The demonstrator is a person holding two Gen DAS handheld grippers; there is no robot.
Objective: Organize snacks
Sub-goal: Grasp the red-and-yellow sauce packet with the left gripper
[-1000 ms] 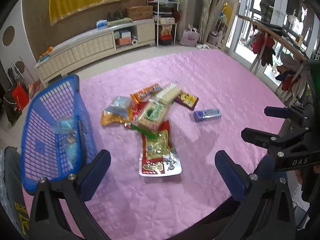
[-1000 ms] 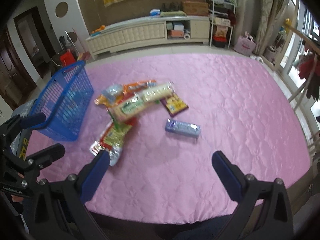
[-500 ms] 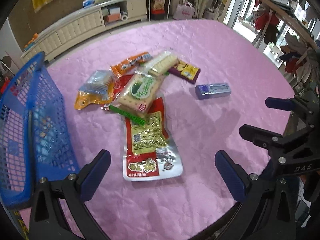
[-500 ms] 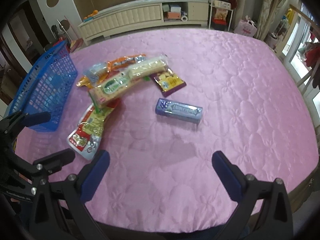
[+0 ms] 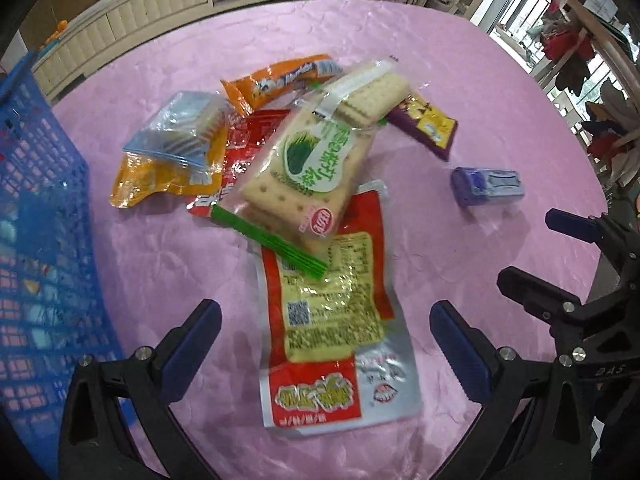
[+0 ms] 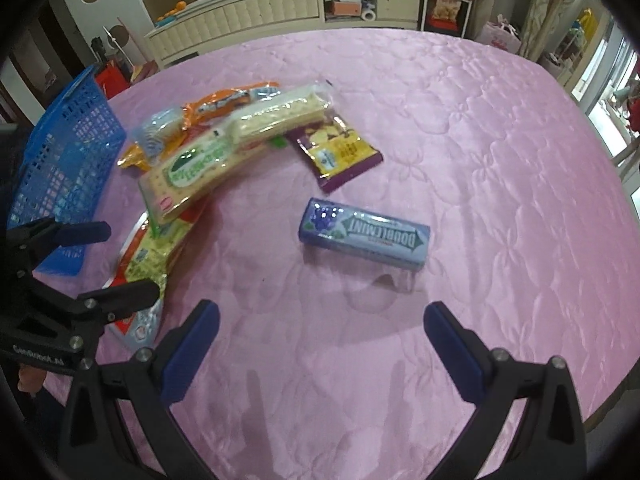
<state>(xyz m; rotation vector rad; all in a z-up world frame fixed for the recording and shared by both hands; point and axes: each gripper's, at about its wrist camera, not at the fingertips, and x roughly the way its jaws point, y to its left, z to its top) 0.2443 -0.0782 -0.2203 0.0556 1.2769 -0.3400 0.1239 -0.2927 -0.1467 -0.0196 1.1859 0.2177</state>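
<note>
A heap of snack packets lies on the pink quilted table point(image 5: 460, 92). My left gripper point(image 5: 326, 334) hangs open just above the red and silver pouch point(image 5: 332, 320), its fingers either side of it. A green-labelled cracker pack point(image 5: 308, 172) rests on that pouch's far end. Behind are an orange packet point(image 5: 280, 80), a blue-striped bag point(image 5: 180, 128) and a purple chip packet point(image 5: 424, 124). My right gripper point(image 6: 322, 334) is open over bare cloth, short of the blue Doublemint gum box point(image 6: 364, 234). The blue plastic basket point(image 5: 40, 240) stands at the left.
A cream sideboard point(image 6: 256, 12) and shelves line the far wall, off the table. A clothes rack point(image 5: 592, 60) stands beyond the right edge. The table's near edge runs under both grippers. Each gripper shows in the other's view, at its side.
Both grippers have dropped and moved forward toward the snacks. The pouch now lies between my left fingers and the gum box looms larger ahead of my right. Nothing was picked up.
</note>
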